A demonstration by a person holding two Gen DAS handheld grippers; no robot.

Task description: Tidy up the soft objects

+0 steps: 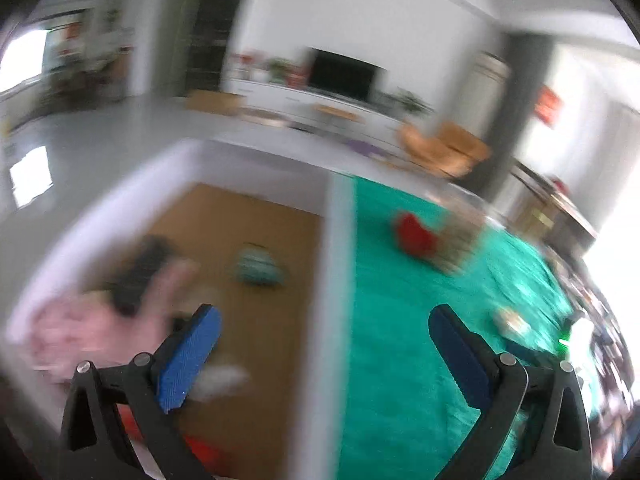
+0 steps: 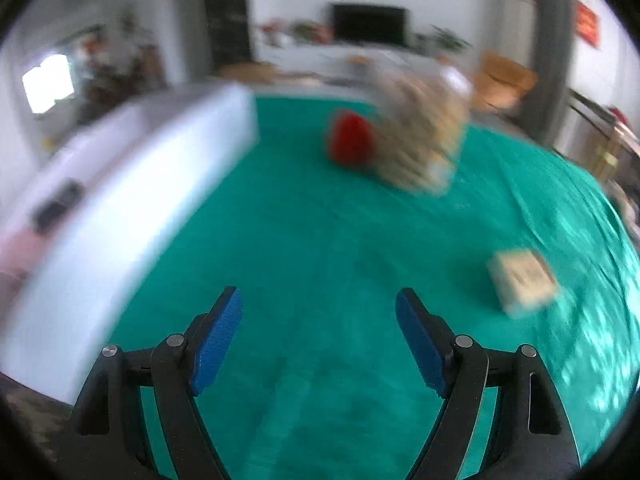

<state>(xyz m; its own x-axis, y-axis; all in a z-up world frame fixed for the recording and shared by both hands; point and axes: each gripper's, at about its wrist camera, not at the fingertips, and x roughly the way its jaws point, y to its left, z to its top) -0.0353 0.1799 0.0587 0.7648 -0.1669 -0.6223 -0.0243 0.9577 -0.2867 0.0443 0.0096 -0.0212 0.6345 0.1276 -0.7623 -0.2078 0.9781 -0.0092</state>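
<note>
Both views are motion-blurred. My left gripper (image 1: 324,320) is open and empty, straddling the right wall of a white box (image 1: 340,240) with a brown floor. Inside the box lie a pink soft item (image 1: 80,328), a dark item (image 1: 140,272), a teal soft item (image 1: 258,266), a white scrap (image 1: 220,380) and something red (image 1: 204,454) at the bottom. On the green cloth (image 2: 320,240), a red soft object (image 2: 350,140) sits against a tan fluffy object (image 2: 420,140). My right gripper (image 2: 318,312) is open and empty above bare cloth. A small beige square item (image 2: 522,282) lies to its right.
The white box (image 2: 120,200) stands along the left of the cloth in the right wrist view. Beyond the table are a grey floor, a white cabinet with a dark screen (image 1: 344,74), and orange chairs (image 1: 444,148). Clutter lines the table's right edge.
</note>
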